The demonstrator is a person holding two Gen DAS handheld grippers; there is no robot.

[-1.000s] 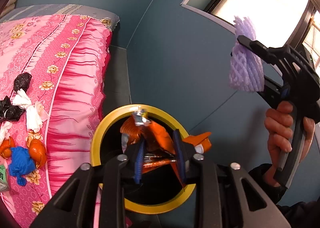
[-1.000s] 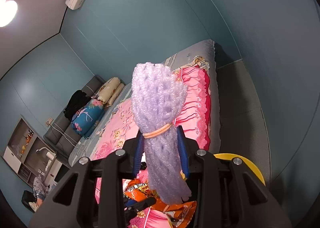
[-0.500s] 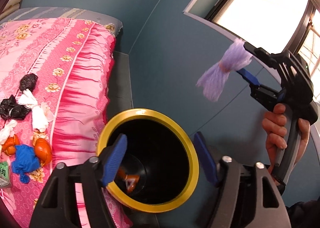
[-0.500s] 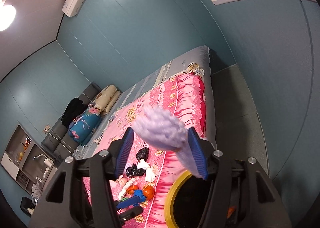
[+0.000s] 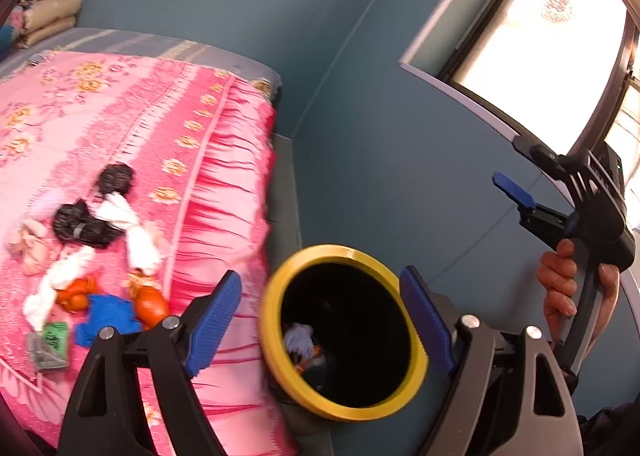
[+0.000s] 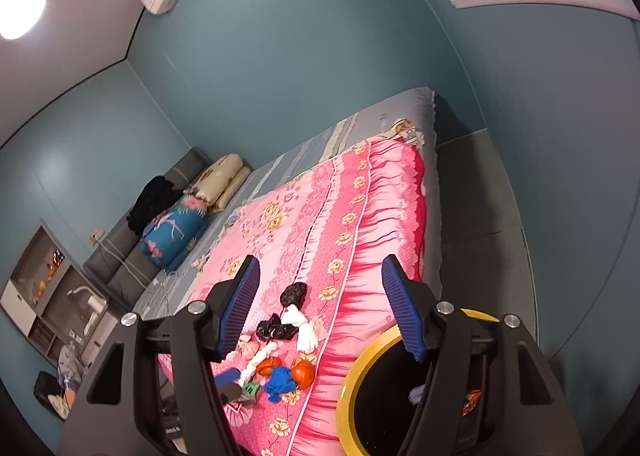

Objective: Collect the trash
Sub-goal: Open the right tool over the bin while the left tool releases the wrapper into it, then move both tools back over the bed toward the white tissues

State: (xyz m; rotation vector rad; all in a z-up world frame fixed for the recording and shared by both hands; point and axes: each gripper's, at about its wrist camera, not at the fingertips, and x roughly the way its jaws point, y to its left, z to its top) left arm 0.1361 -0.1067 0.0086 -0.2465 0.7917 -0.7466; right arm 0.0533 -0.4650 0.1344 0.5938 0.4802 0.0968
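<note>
A black bin with a yellow rim (image 5: 276, 352) (image 6: 348, 388) stands on the floor beside the bed. Inside it lie the purple foam net (image 5: 298, 338) (image 6: 417, 392) and an orange wrapper (image 6: 468, 408). My left gripper (image 5: 320, 320) is open and empty just above the bin. My right gripper (image 6: 320, 312) (image 5: 516, 192) is open and empty, higher up to the right of the bin. Trash lies in a cluster on the pink bedspread (image 5: 168, 144): black bags (image 5: 82, 224), white tissue wads (image 5: 132, 228), orange pieces (image 5: 150, 302), a blue wad (image 5: 106, 318) and a green packet (image 5: 54, 336).
The bed (image 6: 328, 224) fills the left side, with pillows (image 6: 220, 184) at its far end. A teal wall (image 5: 380, 136) and a window (image 5: 540, 48) stand behind the bin. A narrow strip of grey floor (image 6: 480, 224) runs between bed and wall.
My left gripper opened and dropped the orange wrapper into the bin. My right gripper opened and the purple foam net fell into the bin. The left view swung toward the bed.
</note>
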